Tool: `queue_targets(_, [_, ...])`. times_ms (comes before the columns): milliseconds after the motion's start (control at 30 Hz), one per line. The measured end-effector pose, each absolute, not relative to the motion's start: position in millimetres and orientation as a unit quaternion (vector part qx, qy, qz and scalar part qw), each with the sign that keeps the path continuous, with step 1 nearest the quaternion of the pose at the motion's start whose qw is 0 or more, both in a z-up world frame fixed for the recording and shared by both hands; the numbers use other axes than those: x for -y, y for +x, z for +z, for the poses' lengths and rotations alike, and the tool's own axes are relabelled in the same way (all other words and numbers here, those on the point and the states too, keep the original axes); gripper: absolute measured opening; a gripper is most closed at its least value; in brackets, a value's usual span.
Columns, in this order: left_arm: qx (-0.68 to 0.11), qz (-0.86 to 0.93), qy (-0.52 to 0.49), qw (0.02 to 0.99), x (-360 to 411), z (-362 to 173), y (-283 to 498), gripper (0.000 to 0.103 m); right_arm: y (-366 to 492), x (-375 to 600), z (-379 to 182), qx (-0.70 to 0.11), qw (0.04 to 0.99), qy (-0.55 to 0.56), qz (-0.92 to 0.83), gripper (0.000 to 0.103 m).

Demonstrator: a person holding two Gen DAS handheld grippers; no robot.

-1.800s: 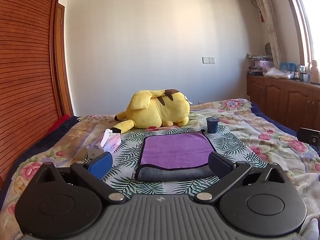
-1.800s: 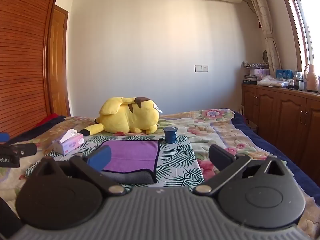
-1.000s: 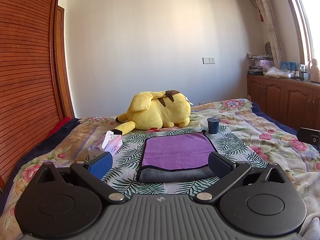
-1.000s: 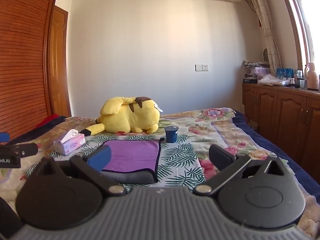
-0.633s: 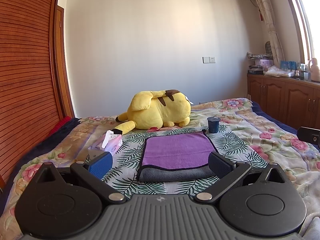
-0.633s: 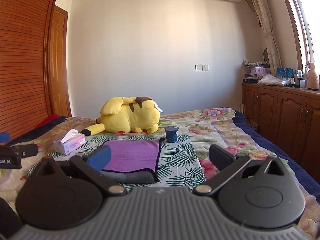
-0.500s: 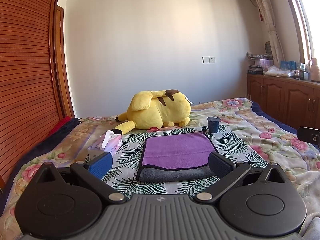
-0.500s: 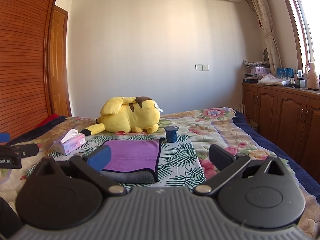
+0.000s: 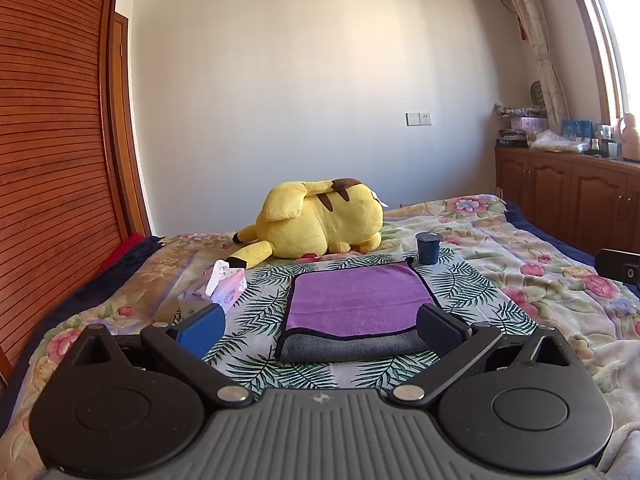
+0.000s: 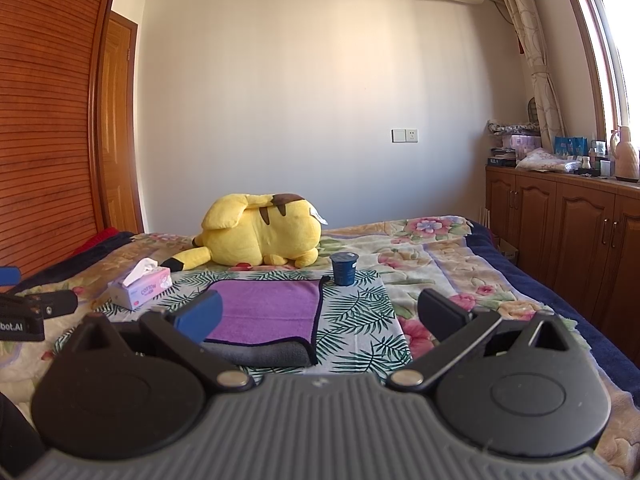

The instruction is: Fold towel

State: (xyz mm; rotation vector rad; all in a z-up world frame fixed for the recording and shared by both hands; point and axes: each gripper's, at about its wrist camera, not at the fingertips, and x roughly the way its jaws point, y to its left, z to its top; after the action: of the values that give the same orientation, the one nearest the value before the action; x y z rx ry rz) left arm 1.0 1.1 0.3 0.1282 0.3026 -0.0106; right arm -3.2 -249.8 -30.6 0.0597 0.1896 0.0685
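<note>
Crowding the folded towel [image 9: 356, 304] on the floral bed [image 9: 540, 280] are a yellow plush [image 9: 320, 220], tissue box [image 9: 224, 288] and blue cup [image 9: 428, 247]; left gripper [image 9: 320, 330] and right gripper [image 10: 318, 316] gape empty.

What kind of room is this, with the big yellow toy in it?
It looks like a bedroom. There is a bed with a flowery cover, a yellow stuffed toy lying on it, and a tissue box beside a purple towel. Wooden cupboards stand by the window.
</note>
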Motion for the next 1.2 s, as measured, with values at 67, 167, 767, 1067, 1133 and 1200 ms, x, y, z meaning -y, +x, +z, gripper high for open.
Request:
queue_targets(67, [-0.15,-0.005,0.065,0.986,-1.2,0.2,1.2,0.087,-3.1,249.3,-30.8,-0.094,0.995,0.03,0.034,0.103])
queue_targets(167, [-0.151,-0.005,0.065,0.986,-1.5,-0.2,1.4,0.087,-3.3,249.4,-30.6,-0.094,0.995,0.03,0.034,0.103])
queue_targets(767, [-0.152,-0.005,0.066,0.986,-2.0,-2.2,2.4,0.087,-3.5,249.8,-31.1,-0.094,0.995,0.03,0.034,0.103])
queue_targets(1067, [-0.155,-0.005,0.067,0.986,-3.7,-5.3,4.7,0.087,-3.3,250.9,-31.6,-0.094,0.995,0.03,0.034,0.103])
queue_targets(1133, [-0.156,-0.005,0.068,0.985,-3.4,-5.1,5.2,0.087,-4.6,250.5,-30.3,-0.095,0.994,0.03,0.034,0.103])
queue_targets(1200, [-0.158,-0.006,0.068,0.985,-4.3,-5.9,6.4,0.087,-3.9,246.7,-30.2,-0.097,0.994,0.029,0.035,0.103])
